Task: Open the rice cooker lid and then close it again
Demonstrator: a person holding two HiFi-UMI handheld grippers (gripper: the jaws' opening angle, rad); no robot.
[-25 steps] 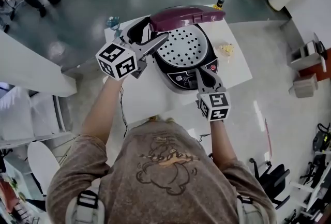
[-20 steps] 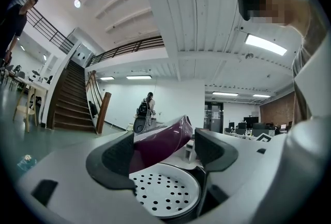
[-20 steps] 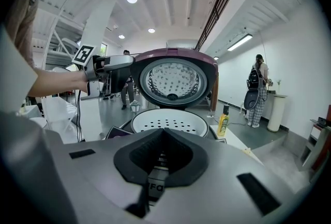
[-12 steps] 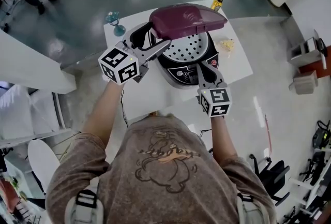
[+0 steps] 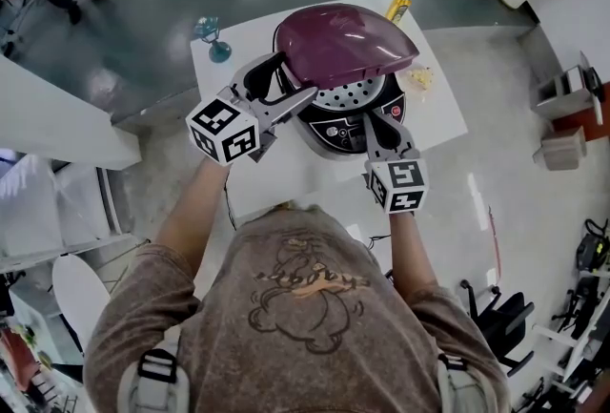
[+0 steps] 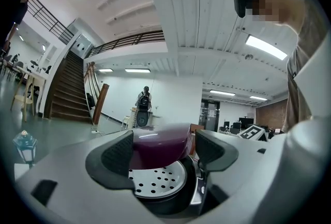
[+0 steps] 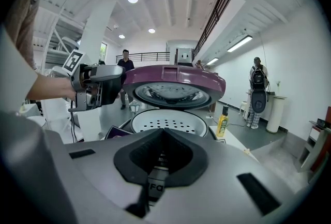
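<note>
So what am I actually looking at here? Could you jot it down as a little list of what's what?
Appliance: rice cooker on a white table
Lid: purple, tilted partway over the pot, neither fully open nor shut
Inside: white perforated tray showing under the lid
Left gripper: jaws apart, at the lid's left edge
Right gripper: jaws together, nothing in them, at the cooker's front panel
Also on table: yellow bottle, small blue-green object

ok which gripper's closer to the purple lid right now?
Left. The left gripper is at the lid's left edge, jaws apart with the rim in line between them. The right gripper, shut, sits lower, at the control panel in front.
</note>
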